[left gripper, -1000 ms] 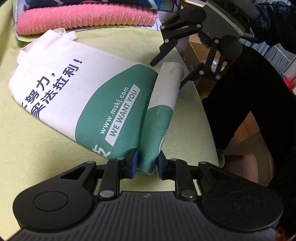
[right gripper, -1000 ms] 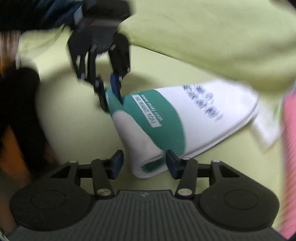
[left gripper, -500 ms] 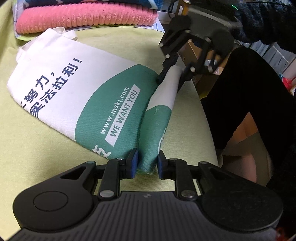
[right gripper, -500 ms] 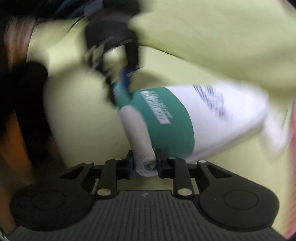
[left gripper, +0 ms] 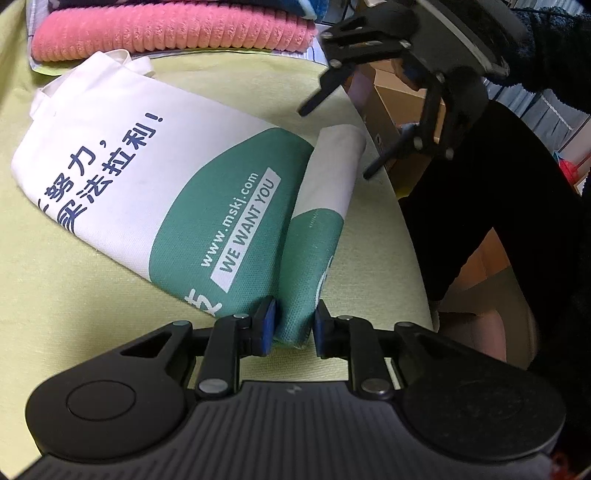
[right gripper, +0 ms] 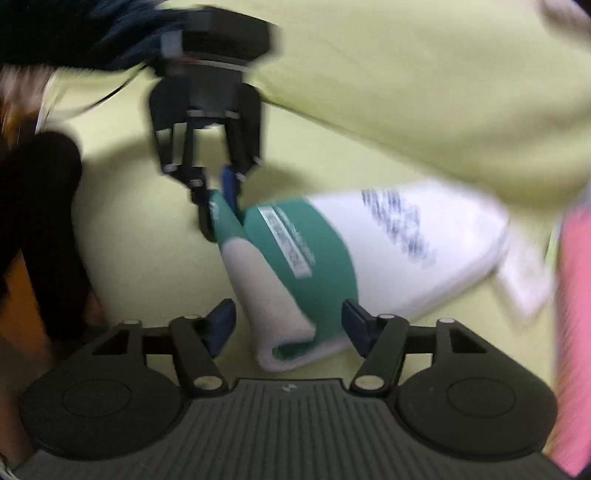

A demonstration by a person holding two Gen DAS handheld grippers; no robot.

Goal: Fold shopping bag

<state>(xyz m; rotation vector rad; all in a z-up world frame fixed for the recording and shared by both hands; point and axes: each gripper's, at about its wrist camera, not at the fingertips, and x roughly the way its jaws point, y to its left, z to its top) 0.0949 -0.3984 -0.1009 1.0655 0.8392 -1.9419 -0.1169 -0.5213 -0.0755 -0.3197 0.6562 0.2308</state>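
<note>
While the left gripper (left gripper: 291,325) pinches the rolled edge of the shopping bag (left gripper: 155,173) between nearly closed fingers, the right gripper (right gripper: 288,328) hangs wide open at the roll's other end, holding nothing. Beyond the bag's handles lies a pink towel (left gripper: 173,31) on the yellow-green sheet (left gripper: 74,295).

Yellow-green fabric cover (left gripper: 92,295) spans the work surface. Folded pink ribbed textile (left gripper: 173,33) stacked at 11 o'clock, darker fabric on top. Brown cardboard box (left gripper: 391,96) past the surface edge at 1 o'clock. Right wrist view heavily blurred.
</note>
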